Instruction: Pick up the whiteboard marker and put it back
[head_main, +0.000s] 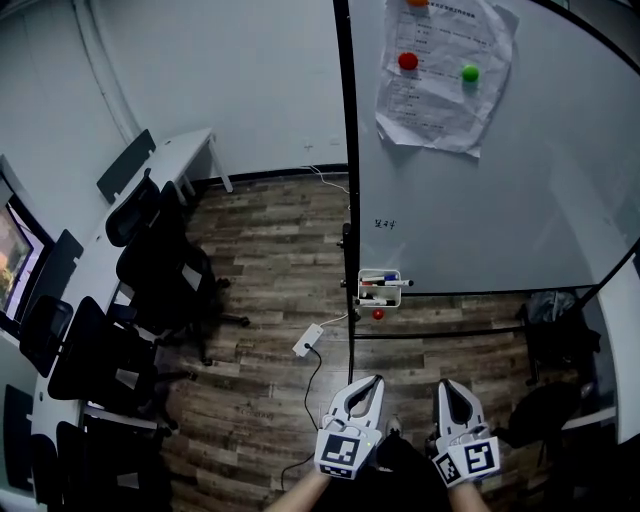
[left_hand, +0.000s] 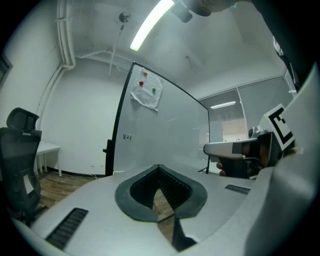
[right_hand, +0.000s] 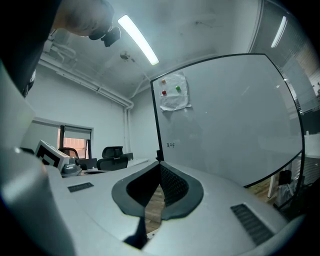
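Note:
A small white holder (head_main: 380, 288) hangs at the whiteboard's (head_main: 500, 200) lower left corner, with several whiteboard markers (head_main: 386, 282) lying in it. Under the holder sits a red magnet (head_main: 377, 314). At the bottom of the head view, my left gripper (head_main: 372, 380) and right gripper (head_main: 447, 384) are held side by side over the wooden floor, pointing toward the board and well short of the holder. Both are shut with nothing between their jaws. The left gripper view shows its jaws (left_hand: 159, 168) meeting in front of the whiteboard (left_hand: 160, 135). In the right gripper view its jaws (right_hand: 160, 165) meet likewise before the whiteboard (right_hand: 225, 115).
Papers (head_main: 445, 75) are pinned high on the board by red and green magnets. Black office chairs (head_main: 160, 270) line a long white desk (head_main: 180, 150) on the left. A white power strip (head_main: 308, 340) and its cable lie on the floor. A dark bag (head_main: 550, 330) sits behind the board's lower right.

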